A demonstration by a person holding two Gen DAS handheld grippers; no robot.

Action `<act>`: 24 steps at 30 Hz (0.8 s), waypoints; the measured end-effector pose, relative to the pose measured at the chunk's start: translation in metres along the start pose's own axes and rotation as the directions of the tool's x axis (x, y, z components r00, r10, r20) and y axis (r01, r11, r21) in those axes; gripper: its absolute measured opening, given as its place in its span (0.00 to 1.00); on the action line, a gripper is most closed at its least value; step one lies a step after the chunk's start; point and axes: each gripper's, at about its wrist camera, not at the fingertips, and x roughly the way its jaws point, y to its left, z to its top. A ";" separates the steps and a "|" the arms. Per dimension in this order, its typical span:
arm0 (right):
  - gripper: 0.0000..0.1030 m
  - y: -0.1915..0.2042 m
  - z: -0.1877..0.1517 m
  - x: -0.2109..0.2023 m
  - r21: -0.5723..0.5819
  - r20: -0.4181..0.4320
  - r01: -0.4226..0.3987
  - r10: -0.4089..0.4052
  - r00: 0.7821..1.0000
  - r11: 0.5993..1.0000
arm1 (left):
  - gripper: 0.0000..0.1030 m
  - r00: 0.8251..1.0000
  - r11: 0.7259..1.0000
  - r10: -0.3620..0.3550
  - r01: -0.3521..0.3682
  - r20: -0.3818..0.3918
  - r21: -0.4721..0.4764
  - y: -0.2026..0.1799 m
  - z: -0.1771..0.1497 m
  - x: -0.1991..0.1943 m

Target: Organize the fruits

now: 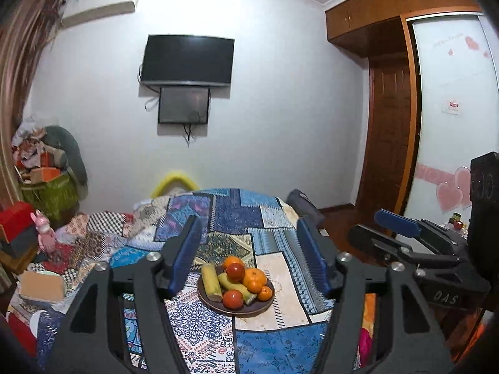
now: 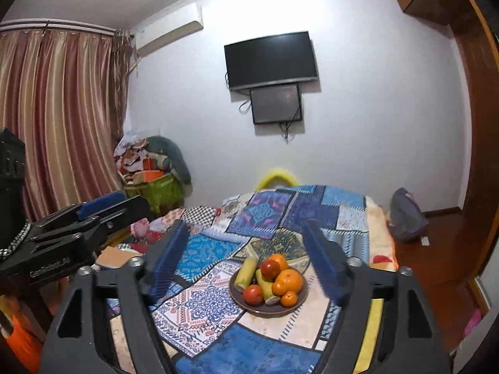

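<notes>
Where plate (image 1: 208, 299) sits: three oranges, two tomatoes, two bananas.

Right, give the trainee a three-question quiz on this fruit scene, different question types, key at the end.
1. True or false: the left gripper is shut on a fruit.
2. Multiple choice: the fruits sit A) in a green basket, B) piled on a dark plate, C) scattered over the quilt.
3. Fill in: above the bed, a black ____ hangs on the wall.

Key
1. False: both it and the right gripper are open and hold nothing.
2. B.
3. Television.
</notes>
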 end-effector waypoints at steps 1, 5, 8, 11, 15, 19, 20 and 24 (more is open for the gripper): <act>0.79 0.001 0.000 -0.001 0.001 0.007 0.006 -0.006 1.000 1.000 | 0.66 1.000 1.000 0.005 -0.005 0.007 0.002 -0.001 0.000 -0.003; 0.84 0.003 -0.001 -0.002 -0.006 0.017 0.032 -0.032 0.999 0.999 | 0.73 1.000 1.000 0.013 -0.013 0.012 0.013 -0.006 -0.002 -0.007; 0.91 0.003 -0.003 -0.010 -0.002 0.024 0.051 -0.051 0.998 0.999 | 0.78 0.999 0.999 0.028 -0.029 0.020 0.017 -0.006 -0.005 -0.009; 0.96 0.003 -0.003 -0.013 0.002 0.039 0.068 -0.068 0.997 0.998 | 0.83 0.999 0.999 0.031 -0.032 0.019 0.005 -0.002 -0.006 -0.009; 0.97 0.006 -0.003 -0.017 -0.024 0.051 0.097 -0.095 0.994 0.995 | 0.87 0.999 0.999 0.037 -0.036 0.021 -0.004 0.001 -0.008 -0.011; 1.00 0.007 -0.003 -0.019 -0.031 0.059 0.103 -0.101 0.993 0.994 | 0.90 0.999 0.999 0.045 -0.045 0.028 -0.004 0.001 -0.009 -0.014; 1.00 0.007 -0.003 -0.019 -0.030 0.059 0.103 -0.101 0.993 0.994 | 0.91 0.999 0.999 0.046 -0.046 0.029 -0.006 0.002 -0.009 -0.015; 1.00 0.006 -0.004 -0.021 -0.031 0.063 0.107 -0.105 0.992 0.994 | 0.93 0.998 0.999 0.052 -0.052 0.034 -0.006 0.003 -0.010 -0.017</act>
